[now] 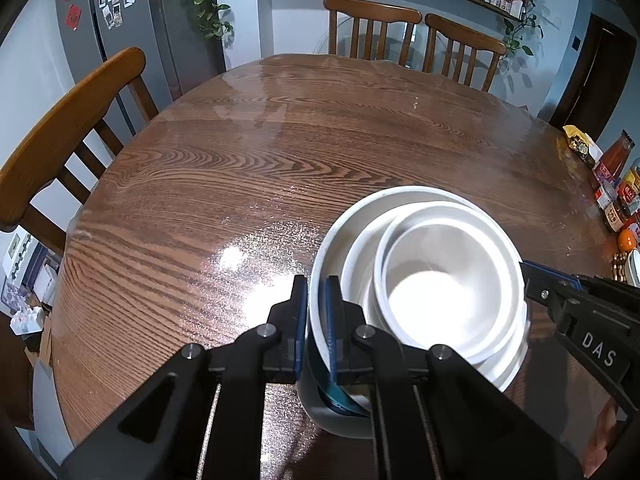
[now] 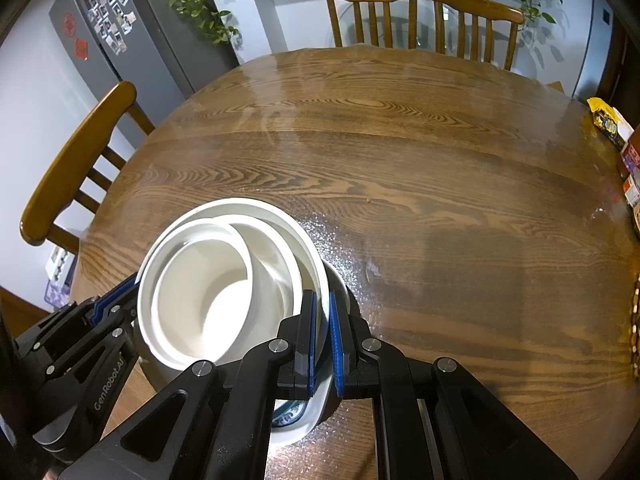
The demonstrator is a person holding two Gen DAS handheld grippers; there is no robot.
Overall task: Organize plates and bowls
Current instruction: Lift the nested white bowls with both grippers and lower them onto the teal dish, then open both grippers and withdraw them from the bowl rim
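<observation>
The left gripper (image 1: 316, 292) is clamped on the rim of the large white bowl (image 1: 332, 240), one blue pad inside the wall and one outside. The right gripper (image 2: 322, 308) pinches the opposite side of that same rim in the same way. Both point steeply down at the stack from the near edge of the table (image 1: 280, 140).

Three white bowls are nested there: the large bowl at the bottom, a middle bowl (image 1: 360, 256) tilted inside it, and a small bowl (image 1: 452, 280) lying tilted in the middle one. A blue pattern shows low inside the large bowl; whether it belongs to another dish I cannot tell. The stack sits near the table's near edge.

Along the right edge stand several jars and bottles (image 1: 616, 184), too crowded to count, and an orange (image 1: 627, 239). Beyond the far edge are two wooden chairs (image 1: 372, 24), a third chair (image 1: 72, 128) at the left edge, and a grey fridge (image 1: 120, 32) behind it.
</observation>
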